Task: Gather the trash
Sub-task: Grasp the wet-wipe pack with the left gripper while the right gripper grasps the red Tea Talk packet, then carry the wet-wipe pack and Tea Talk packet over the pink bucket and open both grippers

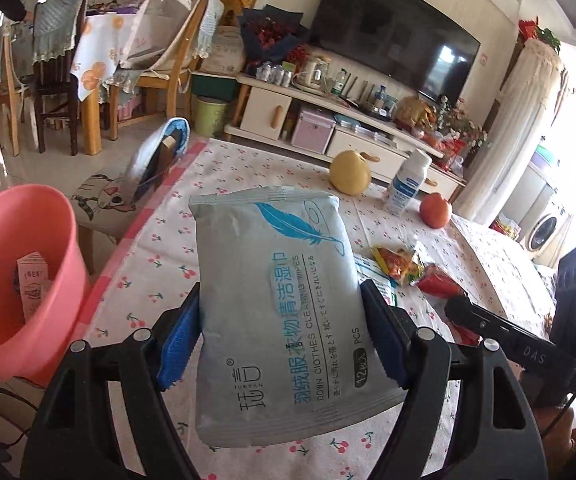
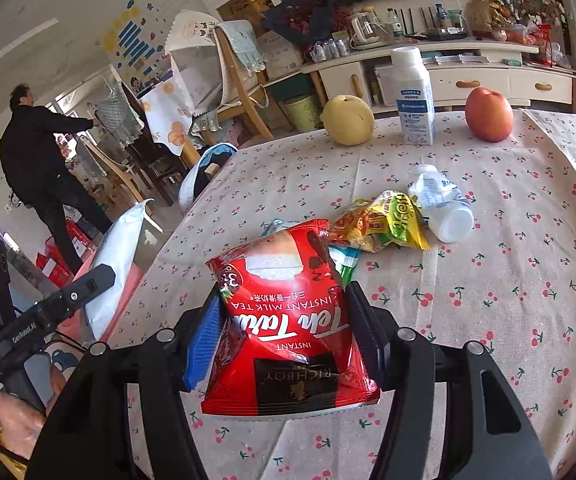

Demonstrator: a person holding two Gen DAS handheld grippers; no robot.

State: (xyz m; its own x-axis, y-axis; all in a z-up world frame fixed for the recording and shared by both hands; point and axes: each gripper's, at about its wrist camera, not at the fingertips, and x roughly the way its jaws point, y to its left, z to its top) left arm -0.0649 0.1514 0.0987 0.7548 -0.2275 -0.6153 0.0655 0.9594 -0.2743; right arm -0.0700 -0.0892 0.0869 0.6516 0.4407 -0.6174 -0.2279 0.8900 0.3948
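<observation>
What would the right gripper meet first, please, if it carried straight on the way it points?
Probably the yellow snack packet, which lies on the table just beyond the red tea packet the right gripper holds; depth is unclear, so the tablecloth might come first.

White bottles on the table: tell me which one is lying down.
The small white bottle beside the yellow snack packet; the taller blue-labelled bottle stands upright.

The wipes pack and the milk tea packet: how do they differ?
The wipes pack is pale grey with a blue feather; the milk tea packet is glossy red. The wipes pack sits in the left gripper, the milk tea packet in the right gripper. Both are clamped and lifted.
</observation>
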